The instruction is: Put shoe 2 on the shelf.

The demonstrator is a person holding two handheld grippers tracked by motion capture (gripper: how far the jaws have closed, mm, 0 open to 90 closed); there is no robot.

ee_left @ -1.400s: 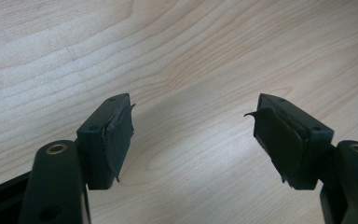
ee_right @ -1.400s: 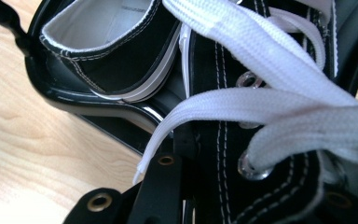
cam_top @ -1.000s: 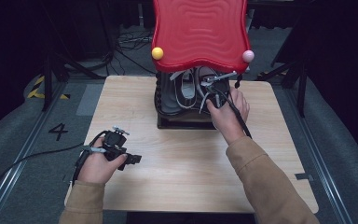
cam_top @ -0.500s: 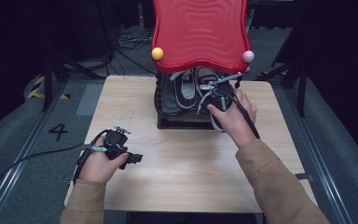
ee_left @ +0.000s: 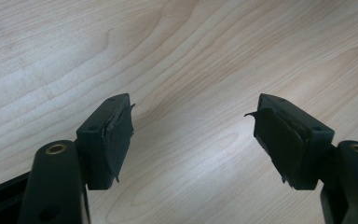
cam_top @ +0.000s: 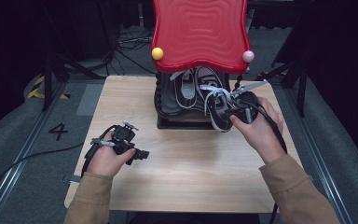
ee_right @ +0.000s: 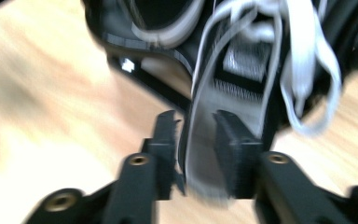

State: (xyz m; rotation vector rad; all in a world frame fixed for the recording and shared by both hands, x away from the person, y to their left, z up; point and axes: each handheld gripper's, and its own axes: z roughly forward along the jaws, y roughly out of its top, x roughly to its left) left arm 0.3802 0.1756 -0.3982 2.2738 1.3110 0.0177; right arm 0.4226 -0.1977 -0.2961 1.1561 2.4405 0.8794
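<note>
A black sneaker with white laces and a white sole edge (cam_top: 218, 108) hangs off the front right of the black lower shelf (cam_top: 165, 106) of a red-topped rack (cam_top: 200, 28). My right gripper (cam_top: 224, 113) has the sneaker's side wall (ee_right: 200, 140) between its pads. Its jaws have just been closing and now pinch that wall. A second sneaker (cam_top: 186, 88) lies on the shelf to the left. My left gripper (cam_top: 142, 154) rests low over the wooden table (cam_top: 191, 168), open, with bare wood between its pads (ee_left: 116, 140).
A yellow ball (cam_top: 157, 53) and a pink ball (cam_top: 248, 56) sit at the red top's front corners. Cables and stands crowd the dark floor behind the table. Bare tabletop lies between my two hands.
My right hand has moved right and toward the near edge, and the sneaker has come partly off the shelf with it. The left hand has stayed put.
</note>
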